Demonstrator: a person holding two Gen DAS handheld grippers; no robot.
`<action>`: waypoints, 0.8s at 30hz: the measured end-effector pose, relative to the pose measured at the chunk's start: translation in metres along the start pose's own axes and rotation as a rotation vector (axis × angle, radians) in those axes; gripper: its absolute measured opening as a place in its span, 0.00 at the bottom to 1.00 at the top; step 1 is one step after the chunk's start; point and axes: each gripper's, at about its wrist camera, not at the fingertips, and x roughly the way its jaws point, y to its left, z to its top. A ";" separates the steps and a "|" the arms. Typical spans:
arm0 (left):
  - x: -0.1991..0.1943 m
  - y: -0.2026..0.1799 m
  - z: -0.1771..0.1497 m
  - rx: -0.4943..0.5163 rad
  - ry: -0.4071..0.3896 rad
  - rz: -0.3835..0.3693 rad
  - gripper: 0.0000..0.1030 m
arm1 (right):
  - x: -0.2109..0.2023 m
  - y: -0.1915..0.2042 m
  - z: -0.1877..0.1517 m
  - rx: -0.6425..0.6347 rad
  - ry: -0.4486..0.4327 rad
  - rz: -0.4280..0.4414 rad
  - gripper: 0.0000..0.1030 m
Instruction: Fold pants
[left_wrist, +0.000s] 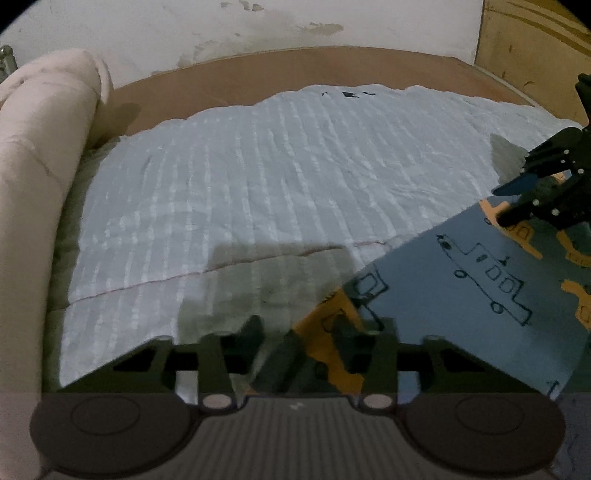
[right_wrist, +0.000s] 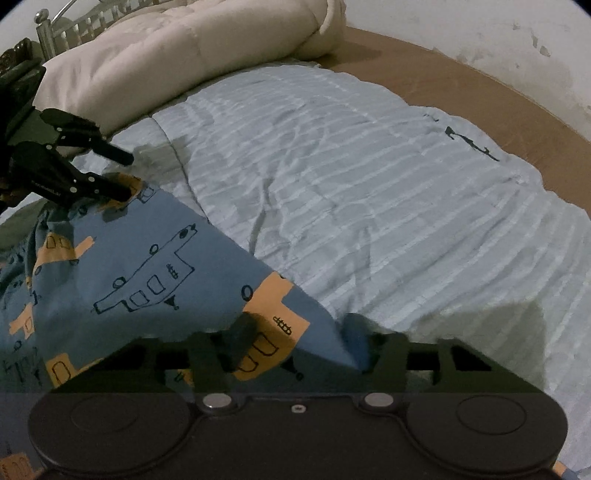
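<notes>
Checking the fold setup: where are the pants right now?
The pants lie lower left in the right wrist view and lower right in the left wrist view, on the pale blue quilt, between both hand-held grippers.

The striped blanket is open across its middle and toward the far edge of the bed. The rolled comforter blocks the left edge; pants cover the near right corner.
</notes>
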 end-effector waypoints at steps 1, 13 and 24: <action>0.000 -0.001 0.001 -0.007 0.009 0.000 0.21 | -0.001 0.001 0.000 0.000 -0.001 -0.010 0.34; -0.027 0.010 0.015 -0.127 -0.095 0.122 0.00 | -0.023 0.029 0.017 -0.081 -0.124 -0.179 0.01; -0.046 0.003 0.002 -0.122 -0.189 0.167 0.00 | -0.025 0.047 0.028 -0.082 -0.256 -0.318 0.01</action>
